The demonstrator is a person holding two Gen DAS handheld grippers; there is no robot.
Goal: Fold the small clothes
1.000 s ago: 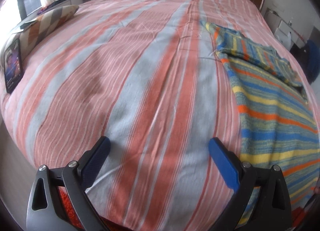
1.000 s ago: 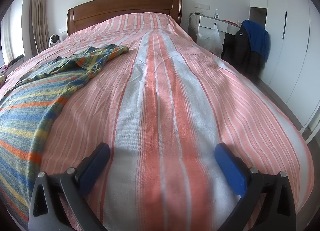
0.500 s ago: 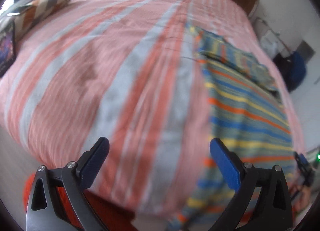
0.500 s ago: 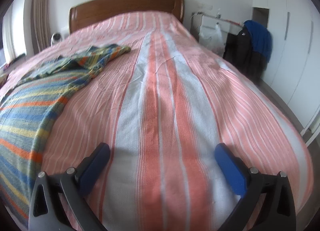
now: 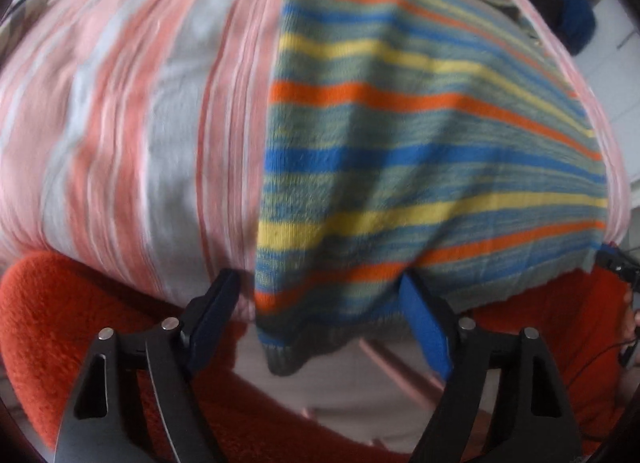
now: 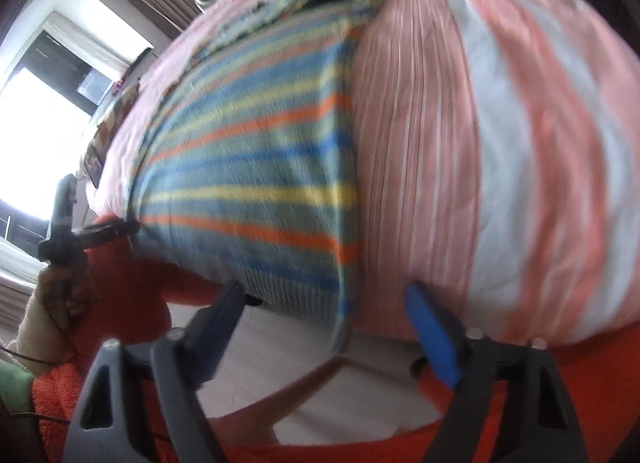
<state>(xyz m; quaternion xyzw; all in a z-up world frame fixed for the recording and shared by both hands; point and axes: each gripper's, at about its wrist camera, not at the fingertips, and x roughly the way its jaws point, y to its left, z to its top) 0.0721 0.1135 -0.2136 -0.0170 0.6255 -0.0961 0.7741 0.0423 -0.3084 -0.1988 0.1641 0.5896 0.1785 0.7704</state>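
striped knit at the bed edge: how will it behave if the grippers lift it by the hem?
Likely floppy: the striped knit already drapes over the bed edge, its hem hanging limp. Probably it sags between the left gripper and right gripper, both open at its lower corners. The chunky knit may stretch; not slippery.

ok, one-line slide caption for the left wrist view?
Left gripper, fingers open, at the hem corner of a striped knit sweater hanging over the edge of the striped bed.

Striped knit sweater in blue, yellow, orange, spread flat on bed, hem overhanging the edge
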